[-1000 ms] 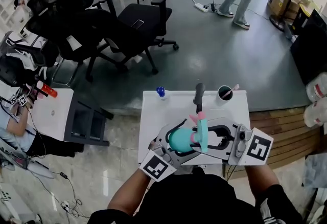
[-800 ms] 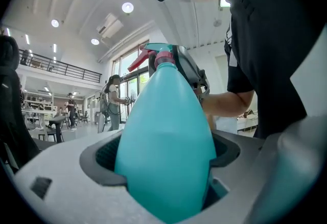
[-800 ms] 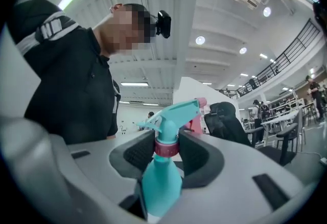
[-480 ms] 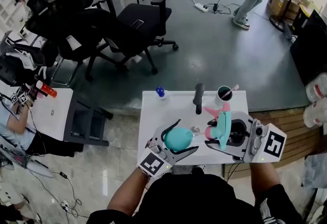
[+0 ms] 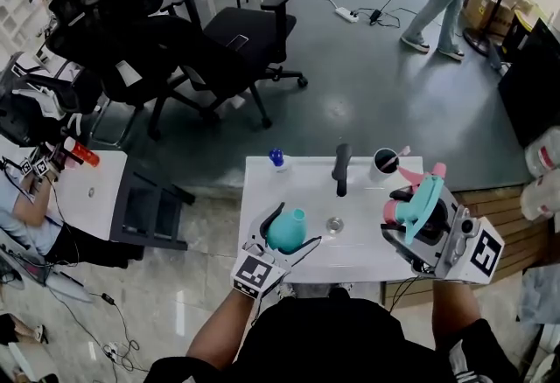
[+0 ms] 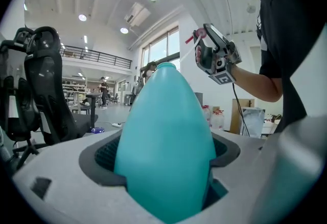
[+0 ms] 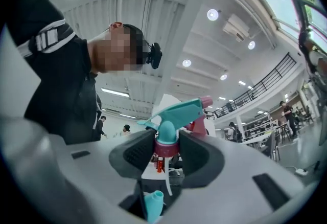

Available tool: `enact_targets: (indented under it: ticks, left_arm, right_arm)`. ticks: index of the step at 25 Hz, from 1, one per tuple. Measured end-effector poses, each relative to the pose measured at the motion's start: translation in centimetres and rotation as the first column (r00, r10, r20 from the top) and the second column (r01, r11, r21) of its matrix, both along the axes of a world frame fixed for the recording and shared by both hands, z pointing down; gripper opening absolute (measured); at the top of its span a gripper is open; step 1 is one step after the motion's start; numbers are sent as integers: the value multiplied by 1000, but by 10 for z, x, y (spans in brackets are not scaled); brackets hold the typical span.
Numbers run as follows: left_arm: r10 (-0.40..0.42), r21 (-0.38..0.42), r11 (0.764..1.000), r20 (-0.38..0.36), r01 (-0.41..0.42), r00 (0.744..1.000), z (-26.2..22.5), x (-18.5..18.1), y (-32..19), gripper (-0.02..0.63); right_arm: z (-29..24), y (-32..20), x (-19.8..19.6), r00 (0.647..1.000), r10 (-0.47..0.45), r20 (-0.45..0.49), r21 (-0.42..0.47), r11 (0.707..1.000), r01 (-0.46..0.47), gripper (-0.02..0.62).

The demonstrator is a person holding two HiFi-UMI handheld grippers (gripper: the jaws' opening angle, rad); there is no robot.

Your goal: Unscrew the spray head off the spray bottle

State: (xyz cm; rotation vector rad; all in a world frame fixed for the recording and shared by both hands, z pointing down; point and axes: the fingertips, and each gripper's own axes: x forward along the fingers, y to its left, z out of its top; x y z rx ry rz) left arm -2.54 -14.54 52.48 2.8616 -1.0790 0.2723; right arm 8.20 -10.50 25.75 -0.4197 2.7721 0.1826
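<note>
While the head view is looking down on the white table point(image 5: 367, 254) in the lower middle of the frame, the left gripper point(image 5: 287, 234) is clenching the teal bottle point(image 5: 285, 228) over the table's left part. Well apart from it, at the table's right edge, the right gripper point(image 5: 405, 215) is grasping the spray head point(image 5: 423, 196). So the head is off the bottle.

The left gripper view is giving us what the top-down shot cannot. The bottle point(image 6: 163, 131) is filling the middle of the frame, with both dark pads pressing its sides. The other gripper is showing small in the upper right.

In the right gripper view, the pads are closing on the pink collar point(image 7: 166, 147) under the teal trigger. A thin white tube point(image 7: 167, 179) is hanging down between the jaws, which the head view is hiding.

Only the head view is showing the rest of the table. A dark cup point(image 5: 385, 161) with a straw is standing at the far edge, with a black handle point(image 5: 341, 168) beside it. A small blue item point(image 5: 276, 158) is sitting toward the far left corner, and a little metal ring point(image 5: 334, 225) is lying mid-table.
</note>
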Motion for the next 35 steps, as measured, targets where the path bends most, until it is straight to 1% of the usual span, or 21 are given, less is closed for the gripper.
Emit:
enact_targets:
  ticks: [2, 3, 5, 8, 11, 14, 17, 20, 22, 26, 28, 31, 32, 33, 35]
  left_arm:
    - [-30, 14, 999, 1, 30, 1000, -3, -6, -4, 465]
    - [-43, 24, 999, 0, 43, 999, -7, -8, -6, 465]
    - [-66, 48, 997, 0, 66, 998, -14, -13, -9, 465]
    - [-87, 84, 993, 5, 86, 996, -23, -17, -14, 465]
    - [-99, 111, 989, 9, 98, 995, -32, -17, -16, 465]
    - [-114, 113, 987, -17, 115, 993, -44, -14, -16, 465]
    - [-122, 124, 984, -47, 127, 991, -50, -11, -16, 465]
    - [-102, 159, 981, -55, 110, 993, -51, -10, -16, 465]
    - [-106, 167, 979, -68, 116, 992, -56, -8, -15, 465]
    - [-151, 131, 977, -121, 167, 981, -71, -8, -16, 465]
    - [-158, 141, 975, -121, 174, 980, -72, -10, -17, 465]
    - [-145, 198, 967, -81, 158, 986, -64, -15, -19, 465]
    - [-145, 206, 966, -76, 157, 987, -64, -15, -20, 465]
    - [-148, 203, 966, -81, 162, 986, -67, -15, -20, 465]
    - [-165, 171, 968, -106, 181, 981, -76, -12, -21, 465]
  right_arm:
    - [4, -9, 5, 997, 78, -13, 17, 997, -78, 149]
    - [10, -14, 8, 993, 118, -31, 11, 993, -118, 149]
    - [29, -23, 13, 979, 189, -76, -17, 981, -191, 149]
    - [60, -36, 18, 951, 276, -137, -62, 956, -286, 149]
    - [87, -44, 23, 924, 341, -176, -111, 925, -362, 150]
    - [113, -48, 25, 901, 381, -207, -152, 897, -415, 150]
    - [135, -46, 22, 880, 411, -238, -154, 879, -452, 150]
    - [153, -43, 14, 870, 415, -264, -158, 872, -464, 149]
    - [164, -43, 10, 865, 415, -282, -164, 867, -470, 149]
    - [171, -46, 9, 852, 439, -286, -171, 851, -496, 147]
    - [171, -47, 11, 844, 449, -295, -164, 846, -507, 147]
    - [165, -48, 16, 842, 462, -278, -162, 842, -515, 147]
    - [162, -49, 18, 839, 473, -269, -158, 837, -523, 147]
    - [159, -50, 21, 832, 488, -265, -151, 831, -535, 147]
    - [157, -52, 24, 813, 514, -274, -128, 818, -560, 146]
